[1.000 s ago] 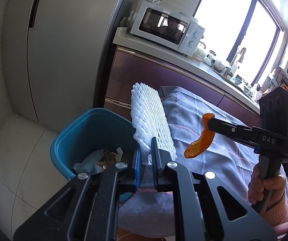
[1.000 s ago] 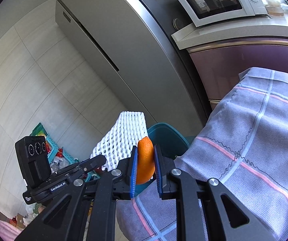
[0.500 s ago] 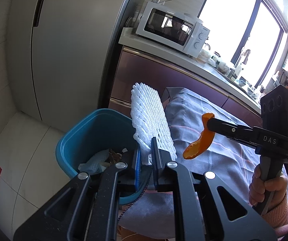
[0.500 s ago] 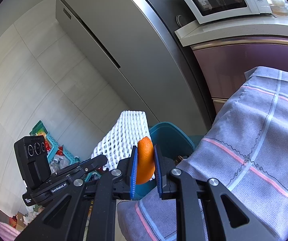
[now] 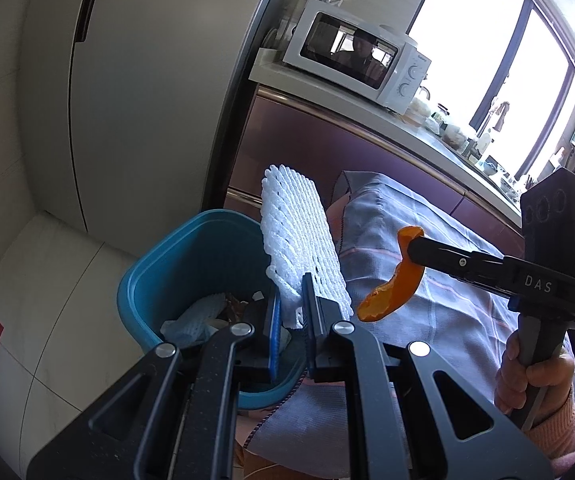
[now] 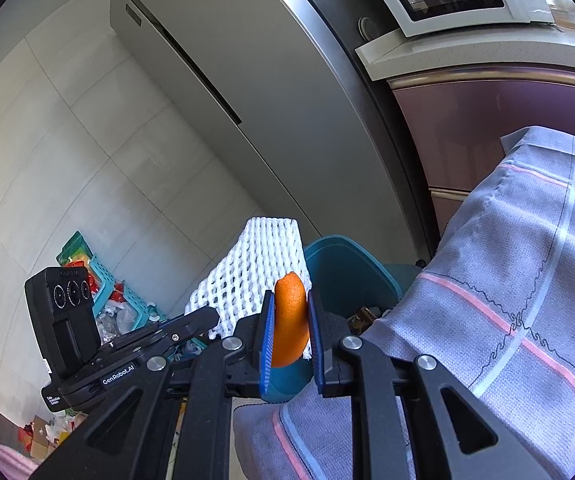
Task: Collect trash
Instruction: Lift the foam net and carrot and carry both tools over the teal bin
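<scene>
My left gripper [image 5: 292, 320] is shut on a white foam fruit net [image 5: 301, 248], which stands up from its pads just right of the blue trash bin [image 5: 191, 248]. The bin holds crumpled paper and scraps. My right gripper [image 6: 290, 334] is shut on a curved piece of orange peel [image 6: 289, 320]. In the left wrist view the peel [image 5: 391, 288] hangs over the checked cloth, right of the net. From the right wrist view the net [image 6: 255, 268] and the bin [image 6: 347, 272] lie just beyond the peel.
A grey checked cloth [image 6: 507, 300] covers the table at the bin's right. A tall fridge [image 5: 135, 92] stands behind the bin. A white microwave [image 5: 359, 64] sits on the purple counter. Coloured baskets and clutter [image 6: 103, 292] lie on the tiled floor at the left.
Both grippers have drifted slightly toward the bin, which now shows more of its inside. Both grips are unchanged.
</scene>
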Available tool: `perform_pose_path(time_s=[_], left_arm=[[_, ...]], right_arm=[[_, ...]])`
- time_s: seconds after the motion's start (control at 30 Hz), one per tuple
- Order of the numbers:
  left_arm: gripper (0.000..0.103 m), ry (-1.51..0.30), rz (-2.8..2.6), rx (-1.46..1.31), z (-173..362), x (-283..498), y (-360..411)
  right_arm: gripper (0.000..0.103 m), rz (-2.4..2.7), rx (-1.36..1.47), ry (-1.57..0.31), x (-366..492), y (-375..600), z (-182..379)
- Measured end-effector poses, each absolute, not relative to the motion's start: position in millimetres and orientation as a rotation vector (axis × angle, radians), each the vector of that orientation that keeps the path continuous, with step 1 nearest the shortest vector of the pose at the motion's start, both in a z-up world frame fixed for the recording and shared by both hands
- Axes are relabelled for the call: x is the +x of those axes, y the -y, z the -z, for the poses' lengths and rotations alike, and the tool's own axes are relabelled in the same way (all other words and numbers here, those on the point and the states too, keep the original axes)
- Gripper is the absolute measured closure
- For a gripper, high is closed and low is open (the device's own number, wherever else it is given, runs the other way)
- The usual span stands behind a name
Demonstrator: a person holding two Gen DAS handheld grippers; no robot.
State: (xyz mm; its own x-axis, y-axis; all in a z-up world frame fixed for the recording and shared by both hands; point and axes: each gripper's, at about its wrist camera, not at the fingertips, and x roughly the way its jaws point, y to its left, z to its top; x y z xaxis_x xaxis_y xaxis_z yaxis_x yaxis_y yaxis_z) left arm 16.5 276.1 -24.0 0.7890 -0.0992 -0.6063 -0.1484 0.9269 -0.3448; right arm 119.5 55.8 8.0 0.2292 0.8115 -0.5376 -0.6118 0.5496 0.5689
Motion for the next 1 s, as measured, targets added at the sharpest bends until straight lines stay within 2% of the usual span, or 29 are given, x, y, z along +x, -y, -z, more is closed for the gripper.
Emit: perform_pose_path(time_s=[1.0], left_arm=[[0.093,-0.701,-0.056,-0.401,42,26,-276]], right_arm=[[0.088,-0.989,0.215,-0.977,128,-88,9]])
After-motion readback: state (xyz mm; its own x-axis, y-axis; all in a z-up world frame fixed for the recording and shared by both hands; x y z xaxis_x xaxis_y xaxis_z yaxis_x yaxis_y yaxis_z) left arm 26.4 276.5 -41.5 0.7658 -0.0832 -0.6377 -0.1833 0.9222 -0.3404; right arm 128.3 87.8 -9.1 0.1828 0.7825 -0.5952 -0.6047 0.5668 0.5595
